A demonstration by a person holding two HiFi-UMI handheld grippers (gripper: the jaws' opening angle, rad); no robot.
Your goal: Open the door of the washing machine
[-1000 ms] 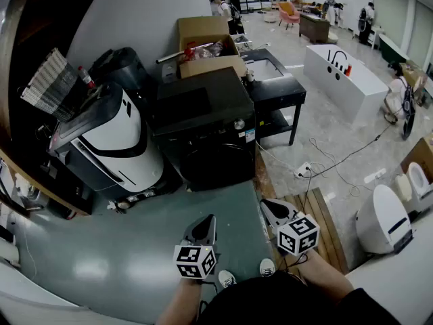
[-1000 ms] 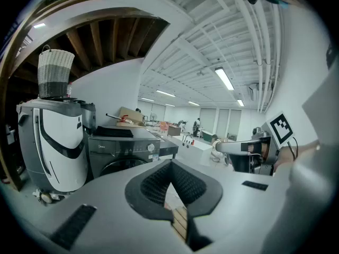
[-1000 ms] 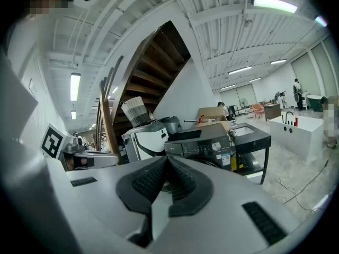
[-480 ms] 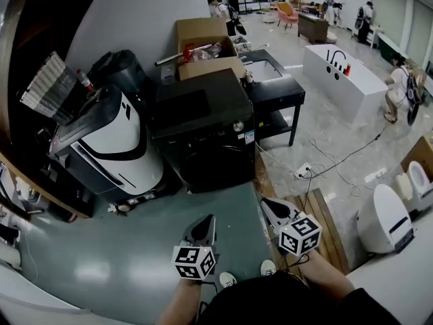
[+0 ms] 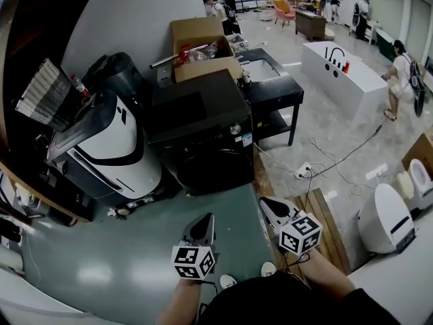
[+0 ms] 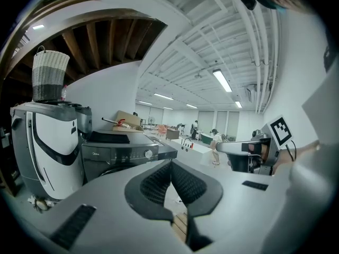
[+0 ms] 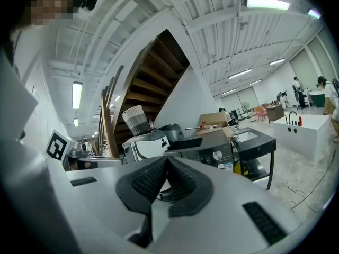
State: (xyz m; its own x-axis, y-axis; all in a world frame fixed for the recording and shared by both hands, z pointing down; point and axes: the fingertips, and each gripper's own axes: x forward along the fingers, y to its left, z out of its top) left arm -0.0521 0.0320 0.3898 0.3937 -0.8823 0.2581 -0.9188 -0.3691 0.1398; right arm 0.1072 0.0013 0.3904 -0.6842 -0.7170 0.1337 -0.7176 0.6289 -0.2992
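Well short of the washer, both tongs were shut and empty.
Two forearms reached out low at 6 o'clock, with the left gripper and right gripper side by side, aimed nearly level toward 12, jaws pressed together on nothing. Open green floor lay between them and the black washing machine at 12 o'clock, its door closed and facing them. A white appliance crowded it at 10, a black table at 2.
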